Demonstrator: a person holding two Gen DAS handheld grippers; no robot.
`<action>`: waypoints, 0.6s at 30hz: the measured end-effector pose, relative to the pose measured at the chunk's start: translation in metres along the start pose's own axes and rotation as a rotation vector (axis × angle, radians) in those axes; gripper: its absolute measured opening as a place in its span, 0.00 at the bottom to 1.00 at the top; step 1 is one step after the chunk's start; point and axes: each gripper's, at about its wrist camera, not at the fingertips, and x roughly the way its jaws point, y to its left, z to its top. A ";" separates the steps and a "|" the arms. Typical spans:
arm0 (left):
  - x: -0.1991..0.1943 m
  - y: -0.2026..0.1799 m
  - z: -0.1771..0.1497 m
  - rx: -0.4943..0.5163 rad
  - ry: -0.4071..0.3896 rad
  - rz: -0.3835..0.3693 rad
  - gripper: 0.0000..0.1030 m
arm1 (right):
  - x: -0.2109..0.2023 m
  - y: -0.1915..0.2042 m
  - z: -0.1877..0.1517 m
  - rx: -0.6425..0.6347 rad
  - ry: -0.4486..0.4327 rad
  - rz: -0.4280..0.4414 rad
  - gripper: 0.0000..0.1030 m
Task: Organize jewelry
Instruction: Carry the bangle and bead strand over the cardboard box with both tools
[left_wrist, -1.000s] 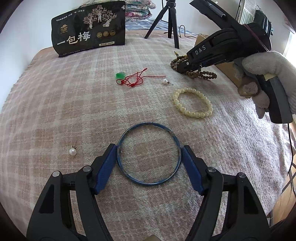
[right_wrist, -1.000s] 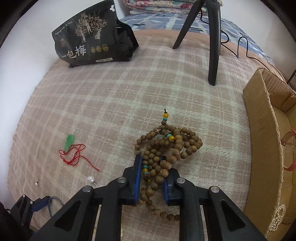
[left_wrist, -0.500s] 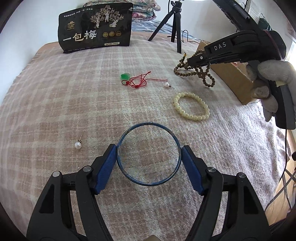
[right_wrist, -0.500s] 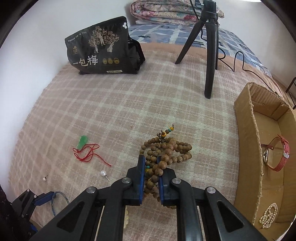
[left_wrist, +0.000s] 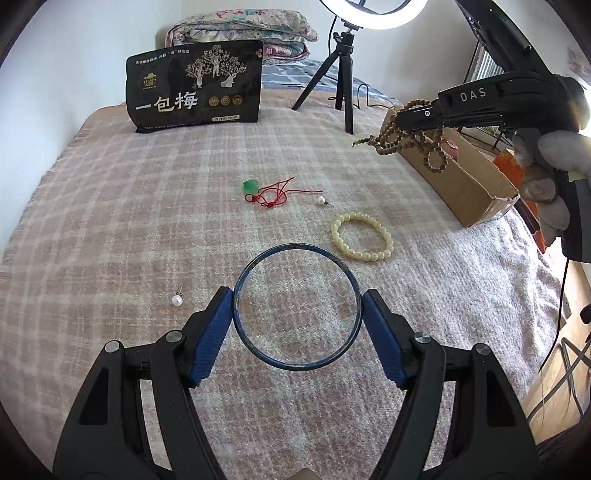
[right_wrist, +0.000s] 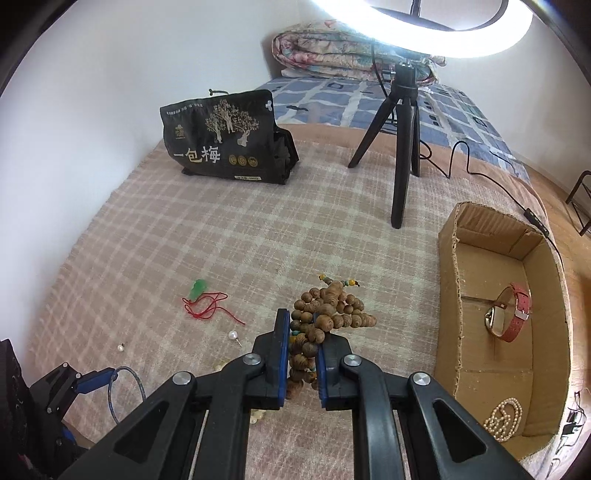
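1. Left wrist view: your left gripper (left_wrist: 297, 325) clamps the blue bangle (left_wrist: 297, 307) by its rim, above the plaid blanket (left_wrist: 147, 240). The pads touch only two points, so a tilt could let it slip out.
2. Right wrist view: your right gripper (right_wrist: 300, 349) is pinched narrow on the wooden bead strand (right_wrist: 325, 314), left of the cardboard box (right_wrist: 448, 295). Dangling loops could snag the box wall.

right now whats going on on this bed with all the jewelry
A person is sorting jewelry off a blanket with a gripper in each hand. The right gripper is shut on a bunch of wooden beads, held in the air beside a cardboard box that already holds a watch and pearls. The left gripper clamps a blue bangle. A yellow bead bracelet, a red cord with a green pendant and two pearl studs are not yet collected.
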 end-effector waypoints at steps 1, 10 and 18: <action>-0.003 -0.001 0.002 0.001 -0.006 -0.001 0.71 | -0.005 0.000 0.000 0.000 -0.009 0.001 0.10; -0.025 -0.015 0.016 0.023 -0.057 -0.011 0.71 | -0.054 -0.005 -0.003 -0.011 -0.082 -0.005 0.10; -0.032 -0.035 0.035 0.042 -0.084 -0.039 0.71 | -0.092 -0.027 -0.009 0.008 -0.133 -0.028 0.10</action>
